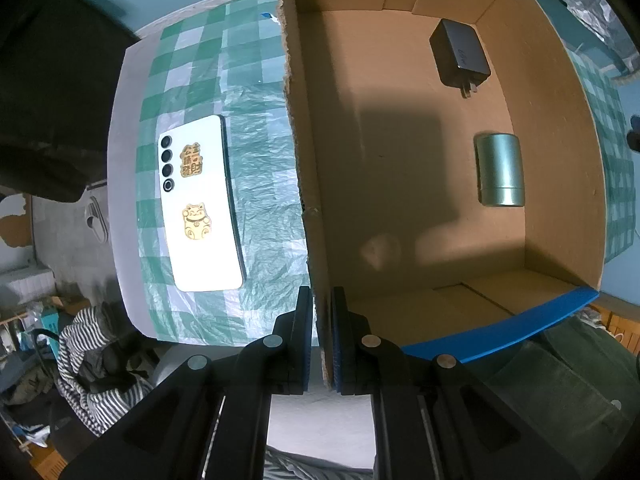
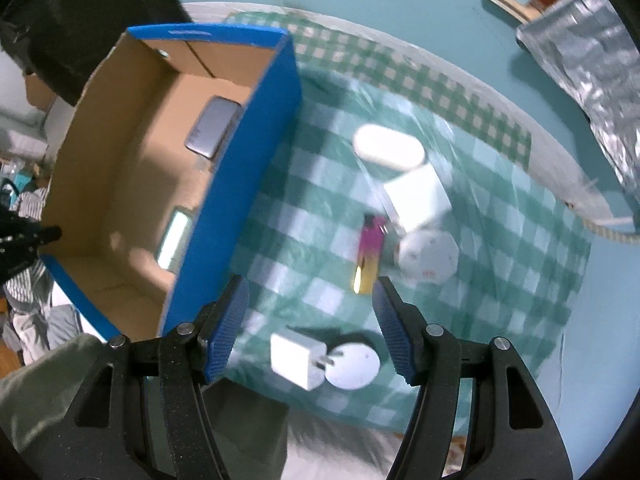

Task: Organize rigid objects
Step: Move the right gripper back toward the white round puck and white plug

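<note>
My left gripper (image 1: 322, 300) is shut on the near left wall of the blue cardboard box (image 1: 304, 184). Inside lie a black charger (image 1: 460, 54) and a green metal cylinder (image 1: 500, 168). A white phone (image 1: 200, 204) with gold stickers lies on the checked cloth left of the box. My right gripper (image 2: 310, 292) is open and empty above the cloth, right of the box (image 2: 248, 184). Below it lie a white charger (image 2: 296, 358) and a white disc (image 2: 352, 366). Beyond are a pink-gold lighter (image 2: 370, 254), a white octagonal piece (image 2: 428, 256), a white cube (image 2: 418, 198) and a white oval case (image 2: 388, 148).
The green checked cloth (image 2: 500, 260) covers a small table with its edge close on all sides. A silver foil bag (image 2: 592, 72) lies at the far right. Striped clothing (image 1: 96, 360) and clutter lie on the floor to the left.
</note>
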